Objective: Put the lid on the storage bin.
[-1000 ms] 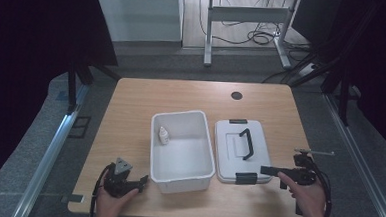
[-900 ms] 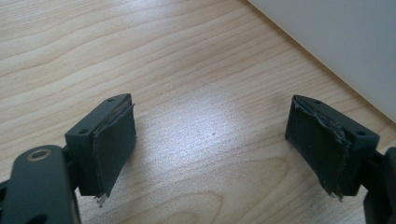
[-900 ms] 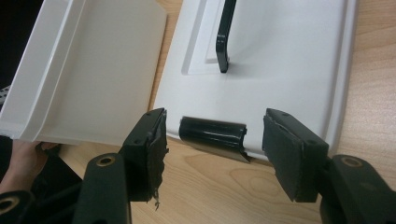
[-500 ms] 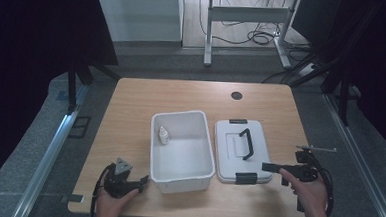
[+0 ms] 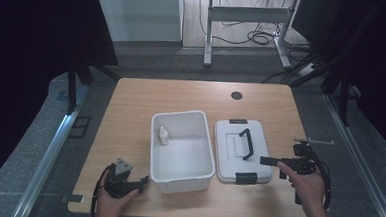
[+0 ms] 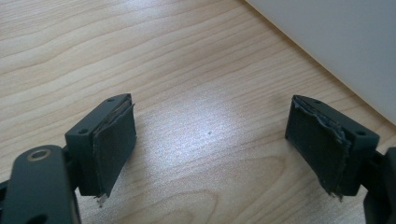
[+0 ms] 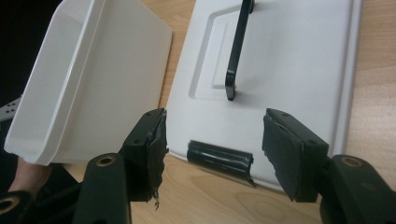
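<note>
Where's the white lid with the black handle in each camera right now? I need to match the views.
High view: white lid lies flat, right of the open bin.
Left gripper view: I cannot pick it out; a white wall crosses the top right.
Right gripper view: lid ahead of the open jaws.
Shared landmark: its black handle.

It looked like a lab or test room set up for recording. A plain wooden bench (image 5: 191, 96) with a cable grommet (image 5: 236, 96) stood on grey carpet, hemmed by dark curtains (image 5: 40, 30) and metal rails (image 5: 48, 156). Behind it, loose cables (image 5: 245, 36) lay on the floor under a metal desk frame (image 5: 246, 16).
</note>
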`<state>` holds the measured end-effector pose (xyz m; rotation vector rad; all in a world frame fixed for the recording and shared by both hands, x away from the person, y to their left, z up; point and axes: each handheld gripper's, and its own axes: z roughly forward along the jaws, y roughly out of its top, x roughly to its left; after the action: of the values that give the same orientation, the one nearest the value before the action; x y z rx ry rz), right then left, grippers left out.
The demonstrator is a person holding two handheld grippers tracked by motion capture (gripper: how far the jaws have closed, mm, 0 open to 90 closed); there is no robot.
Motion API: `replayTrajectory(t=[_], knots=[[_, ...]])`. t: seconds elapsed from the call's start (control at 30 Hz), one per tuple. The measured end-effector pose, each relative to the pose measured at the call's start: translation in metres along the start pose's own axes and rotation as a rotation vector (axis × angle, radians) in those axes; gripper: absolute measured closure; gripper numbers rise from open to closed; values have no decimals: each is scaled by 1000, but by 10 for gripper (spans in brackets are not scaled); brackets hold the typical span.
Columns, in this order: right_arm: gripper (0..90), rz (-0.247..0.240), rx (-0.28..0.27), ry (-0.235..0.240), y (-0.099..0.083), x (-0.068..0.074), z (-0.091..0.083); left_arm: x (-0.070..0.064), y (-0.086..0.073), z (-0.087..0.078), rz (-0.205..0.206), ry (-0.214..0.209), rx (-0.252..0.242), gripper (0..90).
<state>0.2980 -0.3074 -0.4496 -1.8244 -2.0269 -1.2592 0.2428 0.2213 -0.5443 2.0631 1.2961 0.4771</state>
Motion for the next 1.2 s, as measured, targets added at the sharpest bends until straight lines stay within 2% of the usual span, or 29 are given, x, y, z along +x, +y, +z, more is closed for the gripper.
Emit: replayTrajectory(t=[0.3,0.6,1.2], knots=[[399,-7,33,-16,15,7,12,0,0,0,2,-2,0,161],[399,3,116,-55,34,11,21,-1,0,0,3,-4,0,161],[421,30,167,-96,58,7,48,-1,0,0,14,-12,3,157]])
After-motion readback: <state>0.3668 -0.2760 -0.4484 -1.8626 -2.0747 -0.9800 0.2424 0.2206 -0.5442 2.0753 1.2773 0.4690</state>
